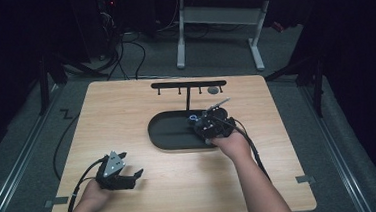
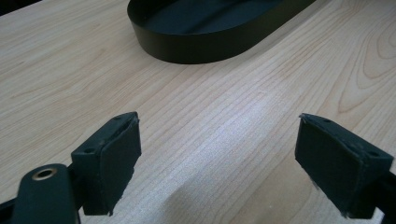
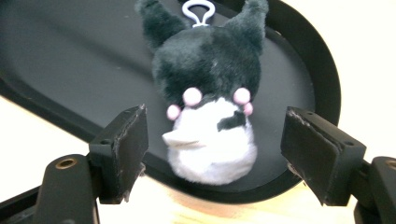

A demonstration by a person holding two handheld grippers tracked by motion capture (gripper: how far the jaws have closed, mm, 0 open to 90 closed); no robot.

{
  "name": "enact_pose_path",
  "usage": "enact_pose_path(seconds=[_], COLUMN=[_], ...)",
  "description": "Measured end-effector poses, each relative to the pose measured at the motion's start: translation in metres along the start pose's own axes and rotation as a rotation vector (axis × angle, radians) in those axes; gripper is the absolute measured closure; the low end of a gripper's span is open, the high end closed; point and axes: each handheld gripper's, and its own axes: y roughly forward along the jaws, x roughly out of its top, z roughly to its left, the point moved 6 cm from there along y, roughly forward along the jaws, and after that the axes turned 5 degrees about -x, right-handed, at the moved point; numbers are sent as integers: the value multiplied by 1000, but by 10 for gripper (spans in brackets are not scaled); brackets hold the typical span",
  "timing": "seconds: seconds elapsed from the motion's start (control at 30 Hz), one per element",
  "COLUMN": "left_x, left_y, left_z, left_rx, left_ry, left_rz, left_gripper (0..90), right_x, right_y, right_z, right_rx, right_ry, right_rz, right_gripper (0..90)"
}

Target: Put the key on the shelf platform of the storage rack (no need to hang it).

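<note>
Black and white, the plush toy (image 3: 210, 112) lies in the oval tray (image 3: 70, 70) between the right claw's (image 3: 215, 156) spread jaws, untouched. Left claw (image 2: 217, 163) hangs spread over bare desk (image 2: 233, 93).

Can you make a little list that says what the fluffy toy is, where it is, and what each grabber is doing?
toy: black-and-white plush keychain with a lilac clip
where: lying in the black oval tray
right gripper: open, jaws either side of the plush, not touching it
left gripper: open, over bare wooden table
behind tray: black hook rack
</note>
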Motion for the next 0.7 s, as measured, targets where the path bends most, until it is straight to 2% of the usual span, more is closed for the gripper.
enact_pose_path(seconds=[0.27,0.37,0.7], left_x=[0,0,0], left_y=[1,1,1], left_z=[0,0,-1], left_rx=[3,3,4], left_ry=[1,2,3], left_rz=[3,5,7], left_gripper=[153,154,153], right_x=[-9,-12,-30], right_y=[-12,-16,-19], right_z=[-1,-2,-7], right_rx=[8,16,23], right_ry=[-3,3,4], right_rz=[-19,-44,-68], right_gripper=[235,237,245])
